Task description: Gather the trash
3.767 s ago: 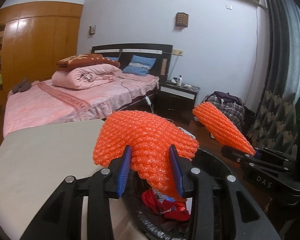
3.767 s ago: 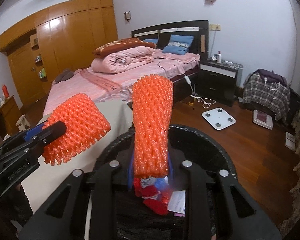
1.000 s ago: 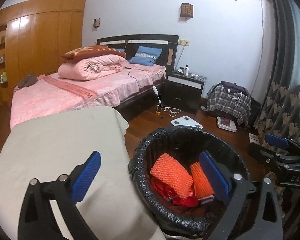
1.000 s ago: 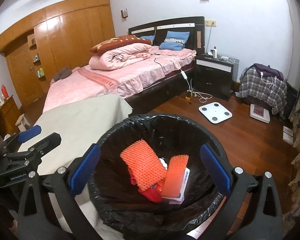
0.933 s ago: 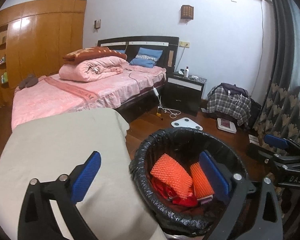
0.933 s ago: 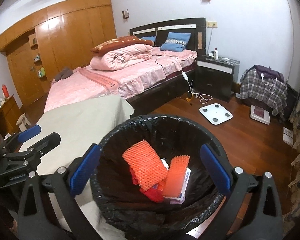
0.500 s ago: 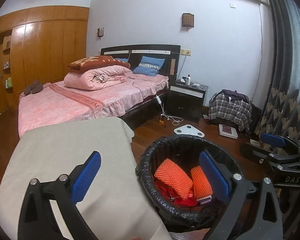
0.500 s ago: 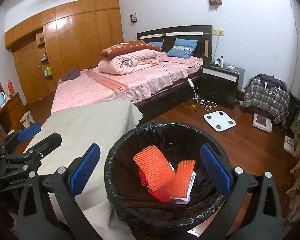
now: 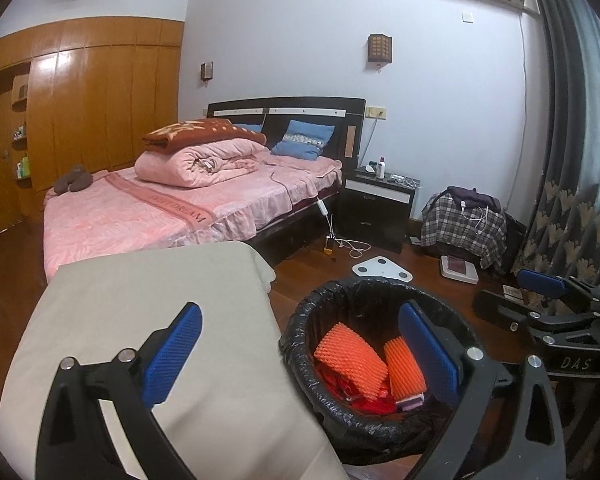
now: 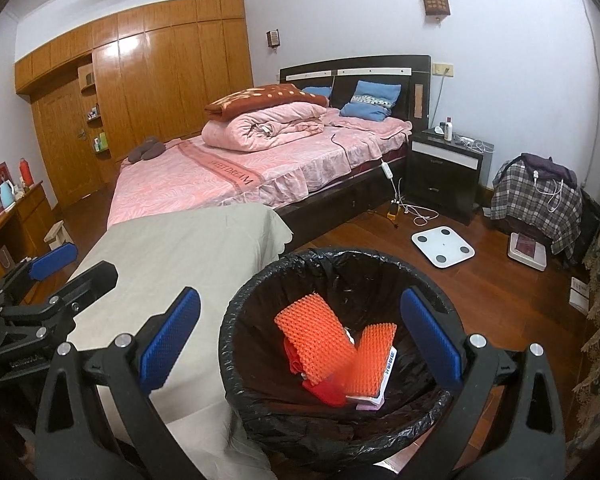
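Two orange foam nets (image 10: 314,336) (image 10: 369,362) lie side by side in the bin (image 10: 236,320), on red scraps (image 10: 326,392) and a small box (image 10: 386,372). The black-lined bin stands on the wood floor (image 10: 500,280), touching the beige-covered table (image 10: 172,248) at its 9 o'clock. The right gripper (image 10: 298,342) hangs above the bin, jaws spread wide, empty. The left gripper (image 9: 300,352) is equally wide and empty, straddling table edge and bin. At 12 o'clock beyond, a pink bed (image 10: 260,168).
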`<state>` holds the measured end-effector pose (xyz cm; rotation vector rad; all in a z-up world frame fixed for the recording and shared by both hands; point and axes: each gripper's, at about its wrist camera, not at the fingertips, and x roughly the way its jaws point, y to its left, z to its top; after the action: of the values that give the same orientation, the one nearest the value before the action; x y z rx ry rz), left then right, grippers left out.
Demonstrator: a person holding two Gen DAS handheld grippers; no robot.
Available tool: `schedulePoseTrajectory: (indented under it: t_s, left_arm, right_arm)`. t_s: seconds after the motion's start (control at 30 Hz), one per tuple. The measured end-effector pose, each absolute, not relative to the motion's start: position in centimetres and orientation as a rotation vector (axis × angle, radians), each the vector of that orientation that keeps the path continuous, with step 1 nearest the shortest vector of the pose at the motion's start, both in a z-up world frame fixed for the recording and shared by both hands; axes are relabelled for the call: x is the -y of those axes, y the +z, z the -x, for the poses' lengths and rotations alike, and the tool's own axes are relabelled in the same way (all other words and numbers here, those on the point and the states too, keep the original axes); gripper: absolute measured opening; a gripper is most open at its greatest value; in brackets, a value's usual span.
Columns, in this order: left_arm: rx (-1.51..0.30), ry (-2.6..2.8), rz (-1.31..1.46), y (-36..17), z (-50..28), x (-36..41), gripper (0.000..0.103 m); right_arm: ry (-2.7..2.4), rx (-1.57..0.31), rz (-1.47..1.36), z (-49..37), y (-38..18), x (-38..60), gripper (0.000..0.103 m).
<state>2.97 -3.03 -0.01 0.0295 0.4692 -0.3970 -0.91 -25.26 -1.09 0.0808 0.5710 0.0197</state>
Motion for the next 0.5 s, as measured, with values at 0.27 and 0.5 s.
schedulePoseTrajectory:
  t_s: [0.27,0.5]
  left_arm:
    - [-0.467,-0.395,-0.031,0.05,-2.94,2.97,0.097]
    - [-0.468,-0.393,-0.028,0.15,-3.02,2.74,0.097]
  right_arm:
    - [0.02,-0.572,-0.081,0.93,-1.14,25.28,0.097]
    - [0.02,-0.572,-0.081,0.93,-1.11,25.22,0.097]
